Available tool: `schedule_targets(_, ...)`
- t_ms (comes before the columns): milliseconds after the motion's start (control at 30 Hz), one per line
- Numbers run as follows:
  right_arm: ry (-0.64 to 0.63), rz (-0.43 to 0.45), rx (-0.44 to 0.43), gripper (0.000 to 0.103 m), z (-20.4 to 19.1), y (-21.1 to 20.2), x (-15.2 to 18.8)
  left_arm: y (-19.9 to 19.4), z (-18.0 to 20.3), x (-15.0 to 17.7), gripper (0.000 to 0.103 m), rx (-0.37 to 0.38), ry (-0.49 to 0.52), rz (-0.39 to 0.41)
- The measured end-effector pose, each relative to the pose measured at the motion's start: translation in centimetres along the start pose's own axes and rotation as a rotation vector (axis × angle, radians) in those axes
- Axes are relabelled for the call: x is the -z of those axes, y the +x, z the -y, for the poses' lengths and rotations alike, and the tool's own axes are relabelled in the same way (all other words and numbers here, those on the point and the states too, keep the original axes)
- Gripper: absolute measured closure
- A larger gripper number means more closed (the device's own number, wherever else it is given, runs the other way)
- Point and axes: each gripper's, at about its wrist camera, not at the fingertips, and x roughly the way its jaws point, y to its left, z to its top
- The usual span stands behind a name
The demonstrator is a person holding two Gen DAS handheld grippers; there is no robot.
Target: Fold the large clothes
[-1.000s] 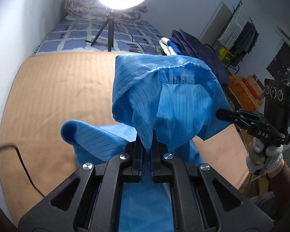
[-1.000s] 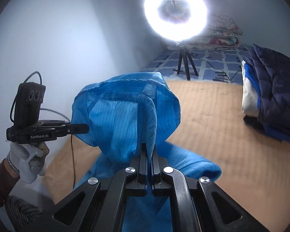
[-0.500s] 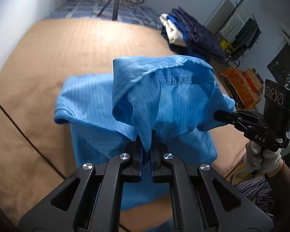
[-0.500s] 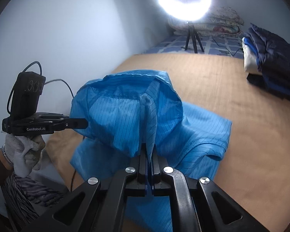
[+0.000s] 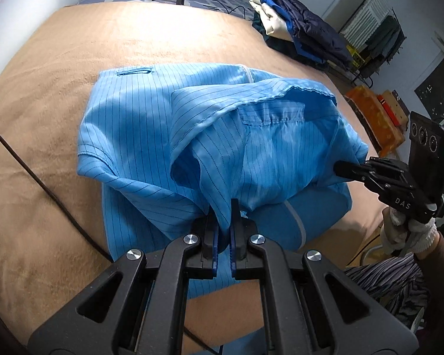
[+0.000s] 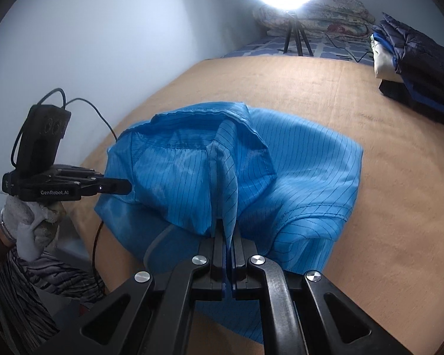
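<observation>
Both my grippers, left (image 5: 223,211) and right (image 6: 225,233), pinch the blue striped garment (image 5: 151,124); its lower-frame half hangs unfolded, probably mid-fold.

The tan fleece blanket (image 5: 151,41) lies bare beyond and to the left of the blue pinstriped garment (image 5: 139,124) — open room there. A thin black cable (image 5: 38,183) crosses its left side. At the far right a stack of folded navy and white clothes (image 6: 414,59) blocks the edge, and a ring light on a black tripod (image 6: 293,35) stands beyond the blanket's far end.
</observation>
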Motion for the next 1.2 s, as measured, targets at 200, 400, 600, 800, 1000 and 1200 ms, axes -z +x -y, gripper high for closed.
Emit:
schedule_targets(200, -0.083, -0.031, 0.036, 0.095, -1.0, -0.5, 1.1, -1.4, 0.6, 1.1, 0.094, -0.016, 0.063, -0.042)
schedule_targets(400, -0.215, -0.030, -0.003, 0.083, -2.7, -4.2, 2.7, -7.0, -0.2, 3.4, 0.086, 0.056, 0.075, -0.023)
schedule_targets(600, -0.158, 0.021, -0.112, 0.070, -1.7, -7.6, 2.7, -9.7, -4.0, 2.2, 0.050, 0.002, -0.061, 0.072)
schedule_targets(800, 0.217, 0.085, -0.103, 0.040, 4.4, -6.8, 1.8, -7.1, -10.1, -0.4, 0.049, 0.097, -0.345, 0.041)
schedule_targets(1000, 0.477, 0.063, -0.220, 0.045, 9.0, -3.4, 2.6, -4.1, -11.9, -1.8, 0.049, 0.174, -0.454, 0.012)
schedule_targets(1200, 0.528, 0.021, -0.290, 0.084, 9.8, -1.4, 2.9, -2.2, -11.1, -1.5, 0.100, 0.129, -0.399, -0.025)
